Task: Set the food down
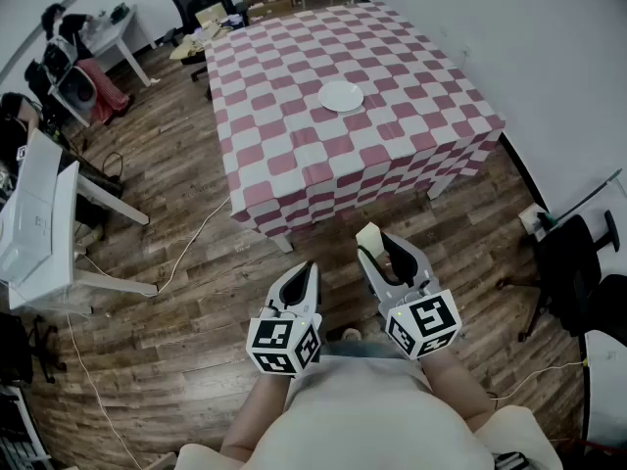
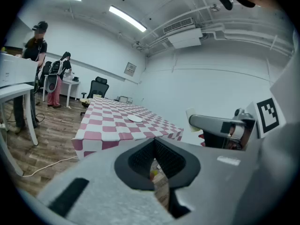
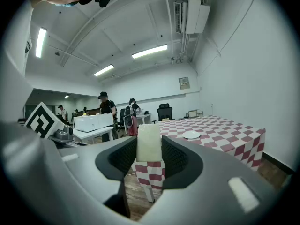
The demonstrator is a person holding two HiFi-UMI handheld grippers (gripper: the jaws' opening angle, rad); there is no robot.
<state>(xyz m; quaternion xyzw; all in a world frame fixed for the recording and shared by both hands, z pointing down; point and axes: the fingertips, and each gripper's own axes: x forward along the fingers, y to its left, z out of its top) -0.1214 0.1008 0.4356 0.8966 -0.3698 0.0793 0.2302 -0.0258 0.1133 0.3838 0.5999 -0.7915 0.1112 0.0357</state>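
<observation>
Closest in, the left tool (image 1: 303, 272) hangs empty, its jaws pressed together. To its right, the right tool (image 1: 384, 253) pinches a pale food block (image 3: 149, 142) by its flat sides, well short of the checkered worktop (image 1: 284, 125) and its plate (image 1: 341, 96). The block looks light, soft and crumbly, so a gentle squeeze at its middle suits.

No text is legible: the black-and-white marker cubes (image 1: 284, 344) behind the jaws bear only patterns, and the small framed wall plaque (image 3: 184, 83) ahead of the right gripper (image 3: 149, 146) is unreadable.
</observation>
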